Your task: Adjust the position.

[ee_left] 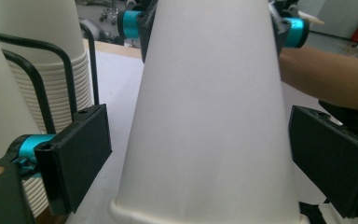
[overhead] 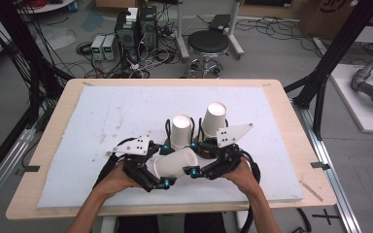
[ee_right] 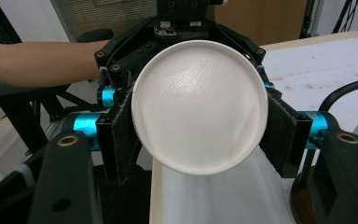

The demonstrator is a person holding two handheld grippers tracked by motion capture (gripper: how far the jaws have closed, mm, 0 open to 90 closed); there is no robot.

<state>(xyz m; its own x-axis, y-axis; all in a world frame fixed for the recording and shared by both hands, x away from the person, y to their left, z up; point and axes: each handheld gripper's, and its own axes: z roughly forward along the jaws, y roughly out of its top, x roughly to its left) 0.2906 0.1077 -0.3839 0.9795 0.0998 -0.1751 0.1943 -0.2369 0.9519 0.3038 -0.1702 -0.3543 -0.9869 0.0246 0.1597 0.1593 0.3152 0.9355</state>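
Single white paper cup (overhead: 176,164) lies on its side between the two grippers, above the white foam mat (overhead: 102,121) covering the wooden worktop (overhead: 53,126), near the person's edge. Rim points toward the left gripper (overhead: 158,183), base toward the right gripper (overhead: 190,171).

Right gripper: jaws clenched on the cup's narrow base end. In the right gripper view the round cup bottom (ee_right: 199,106) faces the camera, with a black pad pressed against it on each side.

Left gripper: jaws released. In the left gripper view the cup wall (ee_left: 209,116) runs up between the two black pads (ee_left: 77,156), with a visible gap on either side; neither pad touches the paper. The cup's rolled rim sits at the bottom of that view.

Behind the grippers, two stacks of inverted white paper cups stand in black wire holders: one stack (overhead: 180,131) just behind the lying cup, a second stack (overhead: 213,119) to its right, tilted slightly. The nearer stack (ee_left: 46,60) also appears at the left of the left gripper view, close beside the left gripper's jaws.
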